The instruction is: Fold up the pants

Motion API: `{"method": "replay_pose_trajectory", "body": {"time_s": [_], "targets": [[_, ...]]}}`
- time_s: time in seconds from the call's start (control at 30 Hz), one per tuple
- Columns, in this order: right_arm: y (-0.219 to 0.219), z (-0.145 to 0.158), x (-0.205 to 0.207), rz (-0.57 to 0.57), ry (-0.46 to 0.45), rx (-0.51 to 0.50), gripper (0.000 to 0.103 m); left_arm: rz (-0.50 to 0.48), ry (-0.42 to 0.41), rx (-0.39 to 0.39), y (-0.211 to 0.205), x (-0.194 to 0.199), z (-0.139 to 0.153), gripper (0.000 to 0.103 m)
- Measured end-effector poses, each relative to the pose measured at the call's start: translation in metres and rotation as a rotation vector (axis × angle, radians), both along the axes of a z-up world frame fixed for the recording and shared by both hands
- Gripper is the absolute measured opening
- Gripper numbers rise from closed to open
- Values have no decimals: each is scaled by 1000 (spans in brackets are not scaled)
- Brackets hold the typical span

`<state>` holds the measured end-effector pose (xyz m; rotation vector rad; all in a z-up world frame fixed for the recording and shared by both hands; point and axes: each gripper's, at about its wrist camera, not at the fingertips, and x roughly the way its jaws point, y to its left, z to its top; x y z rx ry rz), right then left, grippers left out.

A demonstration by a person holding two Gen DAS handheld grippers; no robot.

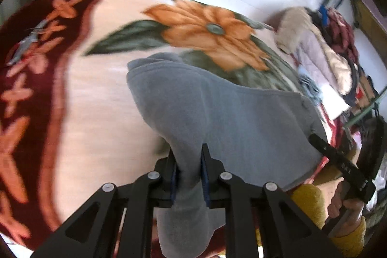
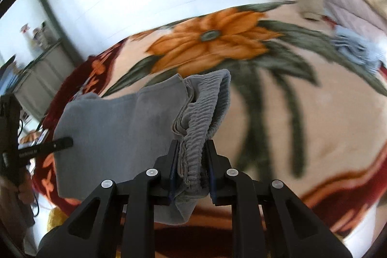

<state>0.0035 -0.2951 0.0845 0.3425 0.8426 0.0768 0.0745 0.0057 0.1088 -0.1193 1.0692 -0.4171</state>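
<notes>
Pants (image 1: 217, 117), grey fleece, hang between my two grippers above the flowered blanket (image 1: 101, 98) on the bed, lifted off it by the look of the sag. Left end first: my left gripper (image 1: 189, 175) is clamped on a bunched fold of the fabric, cloth squeezed flat between the pads and a tail of it dangling below the jaws. Can't tell if that end is the cuffs. Middle: cloth drapes in a soft span, no stiffness, thick pile, light. Likely won't slip much, fleece grips the pads, but layers could slide against each other. Right end: my right gripper (image 2: 192, 168) is closed on the ribbed elastic waistband (image 2: 205, 117), several layers stacked in the jaws, so the pants look already doubled. Waistband is the firmest place to take hold; the bulk there keeps the jaws from meeting fully. In the left wrist view my right hand (image 1: 348, 200), yellow sleeve, holds the other gripper's handle. Far right, a clothes pile (image 1: 321, 52) sits at the bed edge, well apart. Frames blurred.
</notes>
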Motion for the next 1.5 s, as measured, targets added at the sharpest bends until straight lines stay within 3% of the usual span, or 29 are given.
{"method": "replay_pose_trajectory", "body": {"time_s": [0.17, 0.3, 0.47, 0.57, 0.67, 0.77, 0.93, 1.2, 1.37, 1.5], "targets": [[45, -24, 24, 85, 34, 11, 21, 83, 38, 46, 56, 12, -9, 17], [63, -54, 38, 110, 127, -32, 26, 106, 90, 81, 83, 18, -35, 17], [49, -74, 40, 77, 203, 15, 39, 152, 117, 154, 96, 20, -64, 31], [43, -69, 39, 72, 226, 25, 41, 180, 103, 150, 102, 16, -66, 39], [44, -53, 36, 54, 213, -37, 41, 198, 87, 175, 104, 12, -59, 40], [49, -26, 33, 41, 145, -110, 41, 203, 27, 191, 101, 4, -39, 39], [61, -5, 48, 92, 71, -93, 41, 174, -34, 142, 87, 8, -19, 39], [85, -36, 94, 139, 104, -165, 40, 143, -22, 151, 66, 41, -40, 39], [87, -57, 104, 144, 144, -258, 39, 152, 2, 160, 71, 52, -55, 39], [88, -64, 105, 140, 148, -270, 39, 151, 27, 162, 74, 57, -69, 36]]}}
